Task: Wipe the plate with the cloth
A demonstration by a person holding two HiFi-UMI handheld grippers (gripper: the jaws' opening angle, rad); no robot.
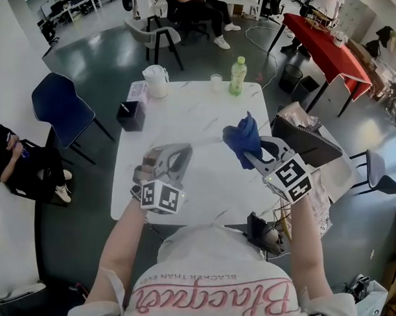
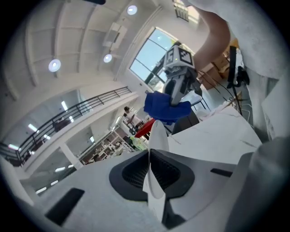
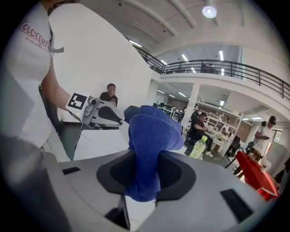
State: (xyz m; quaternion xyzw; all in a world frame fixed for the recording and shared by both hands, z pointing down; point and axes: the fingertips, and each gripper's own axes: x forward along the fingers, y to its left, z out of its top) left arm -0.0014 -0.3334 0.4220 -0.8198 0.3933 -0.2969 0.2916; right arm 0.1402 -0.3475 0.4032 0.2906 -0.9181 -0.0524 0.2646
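Head view: above the white counter [image 1: 206, 115], left tongs [image 1: 177, 152] at near left, right tongs [image 1: 255, 157] at right, pinching a bunched blue cloth [image 1: 243, 139]. Left gripper view: clenched on a white plate [image 2: 157, 136], gripped edge-on and upright between the pads; just beyond its far rim, the cloth, touching or not unclear. Right gripper view: clamped tight on the cloth, bulging above the pads, near the left tongs.
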